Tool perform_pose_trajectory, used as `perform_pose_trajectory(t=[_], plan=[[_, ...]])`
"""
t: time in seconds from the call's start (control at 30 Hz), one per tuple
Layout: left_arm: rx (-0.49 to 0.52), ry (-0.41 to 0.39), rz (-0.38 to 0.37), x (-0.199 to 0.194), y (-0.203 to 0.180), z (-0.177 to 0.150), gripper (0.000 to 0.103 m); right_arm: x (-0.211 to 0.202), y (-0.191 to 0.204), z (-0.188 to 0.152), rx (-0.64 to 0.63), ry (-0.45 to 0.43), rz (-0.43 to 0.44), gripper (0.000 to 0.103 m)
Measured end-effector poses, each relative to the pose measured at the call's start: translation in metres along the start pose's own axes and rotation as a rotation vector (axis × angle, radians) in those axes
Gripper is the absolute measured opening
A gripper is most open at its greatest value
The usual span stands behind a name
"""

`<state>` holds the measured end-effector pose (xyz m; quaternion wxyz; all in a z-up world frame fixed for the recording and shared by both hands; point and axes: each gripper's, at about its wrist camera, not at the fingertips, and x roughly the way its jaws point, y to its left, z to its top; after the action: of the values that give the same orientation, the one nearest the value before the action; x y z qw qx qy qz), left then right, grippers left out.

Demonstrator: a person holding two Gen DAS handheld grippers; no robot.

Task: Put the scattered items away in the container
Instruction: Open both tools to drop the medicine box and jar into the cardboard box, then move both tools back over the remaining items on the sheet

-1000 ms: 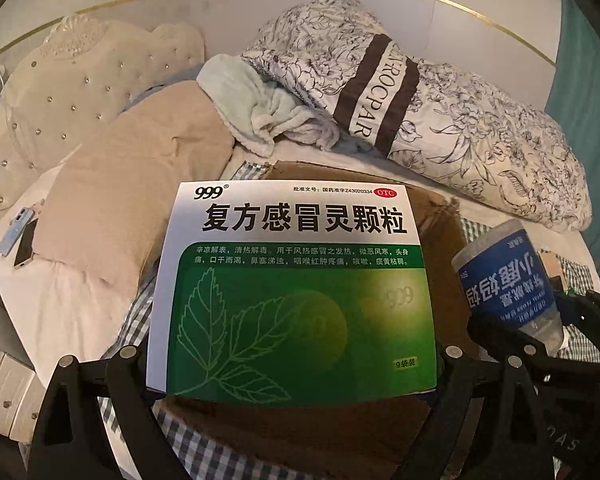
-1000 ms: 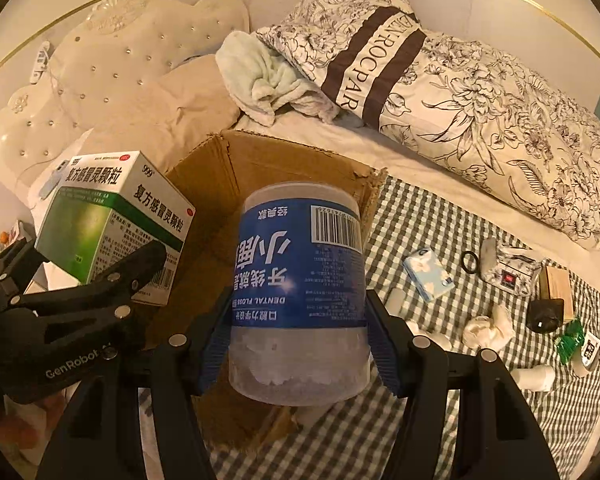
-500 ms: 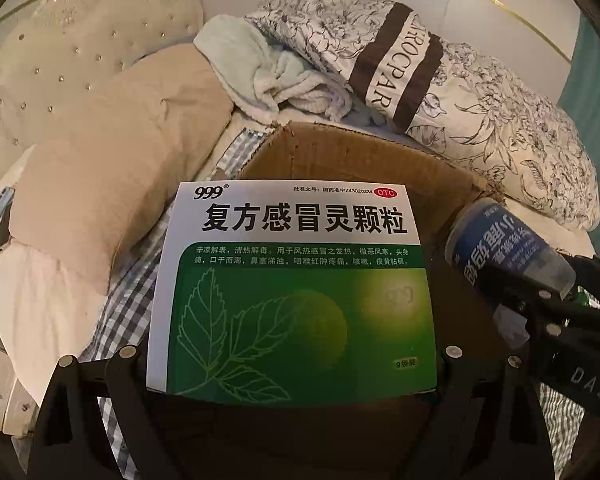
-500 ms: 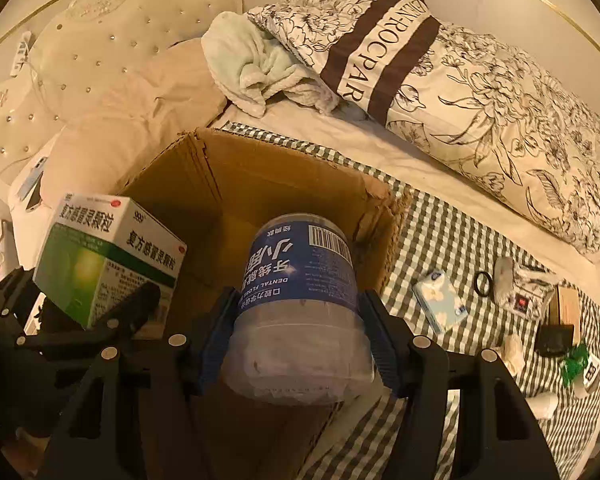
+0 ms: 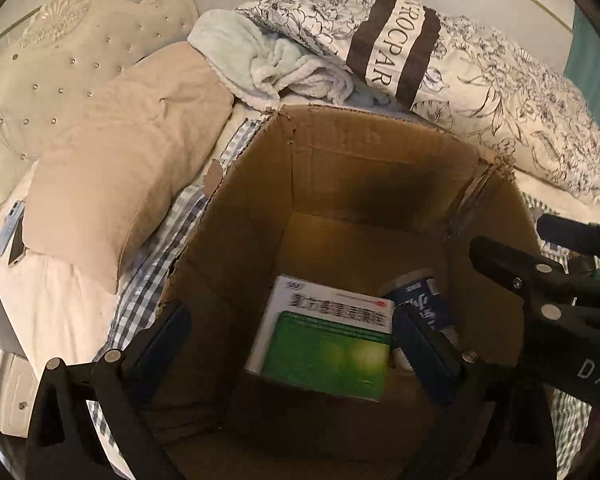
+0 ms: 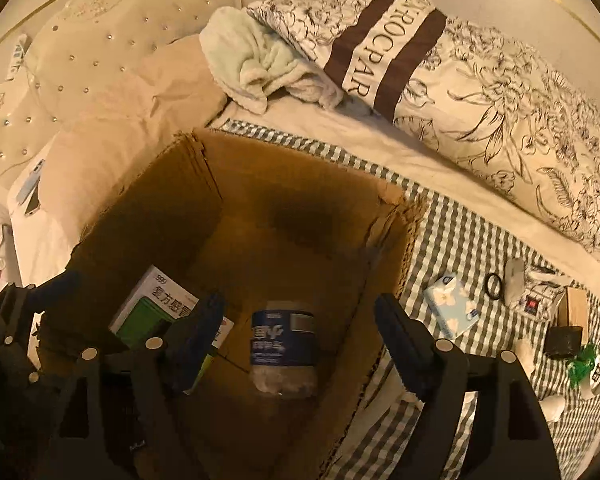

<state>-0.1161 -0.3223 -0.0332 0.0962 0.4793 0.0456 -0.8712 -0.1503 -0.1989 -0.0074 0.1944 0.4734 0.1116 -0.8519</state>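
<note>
An open cardboard box [image 5: 360, 168] [image 6: 160, 208] stands on the bed. On its floor lie a green and white medicine carton [image 5: 324, 344] [image 6: 156, 300] and, beside it, a clear floss jar with a blue label [image 5: 420, 304] [image 6: 283, 344]. My left gripper [image 5: 292, 320] hangs over the carton, its jaws opening, pads clear of it. Over the jar, my right gripper [image 6: 298, 306] has its jaws opening too, with nothing pressed between them. Both items lie loose well below the fingers.
Several small items lie on the checked sheet right of the box: a tissue pack [image 6: 452, 308], a black ring [image 6: 493, 286], a wooden block [image 6: 576, 308], a black cube [image 6: 562, 342]. A floral pillow [image 6: 480, 80] and beige pillow [image 5: 120, 184] crowd the box's far side.
Both grippers moved over the box. The left let go of the medicine carton and the right let go of the floss jar; both items fell to the box floor.
</note>
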Motion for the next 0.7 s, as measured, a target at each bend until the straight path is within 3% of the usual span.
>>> perform_pose_trajectory(t=[0.4,0.7], plan=[[0.020,-0.040,0.002,-0.032,-0.023,0.006,0.103,-0.035,-0.030,-0.009,0.059,-0.035,0.027,0.078],[0.075,-0.082,-0.031,-0.060,-0.083,0.011,0.103,-0.082,-0.081,-0.025,0.121,-0.105,0.014,0.078]])
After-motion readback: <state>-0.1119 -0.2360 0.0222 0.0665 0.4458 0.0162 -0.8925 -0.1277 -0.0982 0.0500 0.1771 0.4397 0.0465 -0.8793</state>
